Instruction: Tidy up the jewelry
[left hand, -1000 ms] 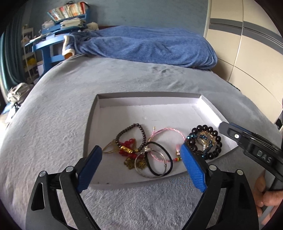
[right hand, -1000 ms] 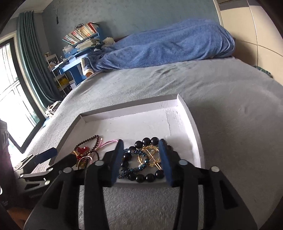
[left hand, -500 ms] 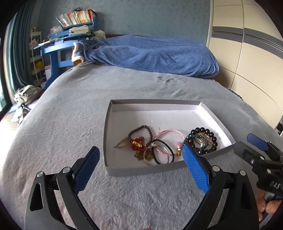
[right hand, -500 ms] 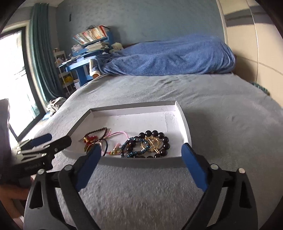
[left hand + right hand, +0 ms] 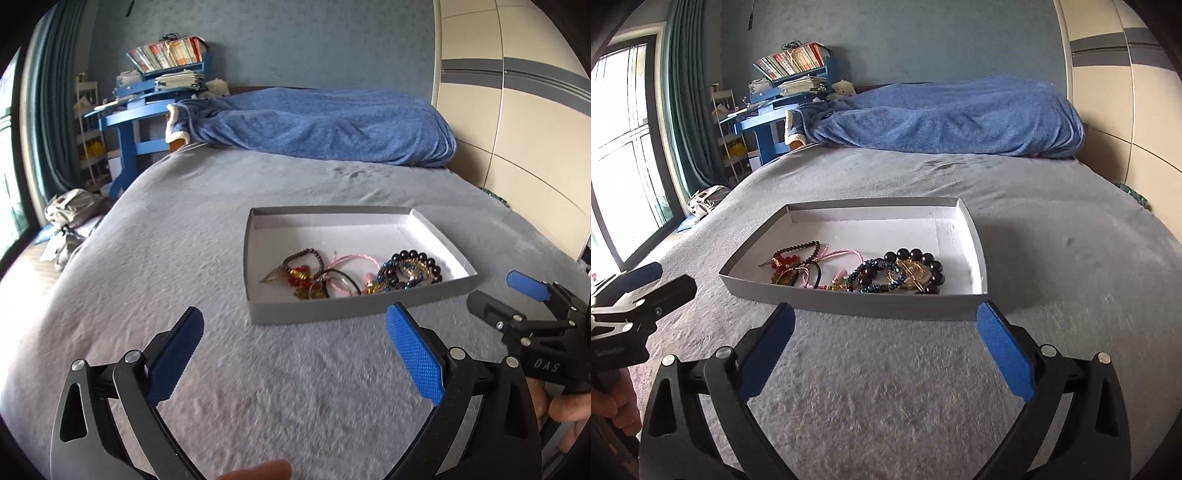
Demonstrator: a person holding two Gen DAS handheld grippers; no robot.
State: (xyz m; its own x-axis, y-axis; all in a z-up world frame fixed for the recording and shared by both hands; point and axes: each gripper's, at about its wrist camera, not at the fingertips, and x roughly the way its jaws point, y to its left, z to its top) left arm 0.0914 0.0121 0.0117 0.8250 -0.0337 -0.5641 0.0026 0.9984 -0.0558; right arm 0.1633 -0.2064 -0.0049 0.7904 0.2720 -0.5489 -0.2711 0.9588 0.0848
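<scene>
- My left claw (image 5: 293,334) hangs over the grey bed (image 5: 184,240), short of the tray's near wall; its jaws have just been opening, now stand wide, and hold nothing.
- The shallow grey tray (image 5: 849,301) sits on the bed ahead of both claws, with all the jewelry bunched along its near edge.
- At the left of that cluster lies a thin brown bead bracelet (image 5: 306,254) over red beads and a gold charm; next to it come a black loop (image 5: 345,280) and a pink cord bracelet (image 5: 354,258), overlapping.
- At the right end, the large dark bead bracelet (image 5: 925,267) rings a blue beaded band and a gold piece, touching both.
- My right claw (image 5: 884,325) sits just outside the tray's near wall; its jaws have just been opening wide, with nothing between them.
- I judge that sorting is between picks. Next I need to choose one piece, come over the wall, and close on it alone without dragging its tangled neighbours.
</scene>
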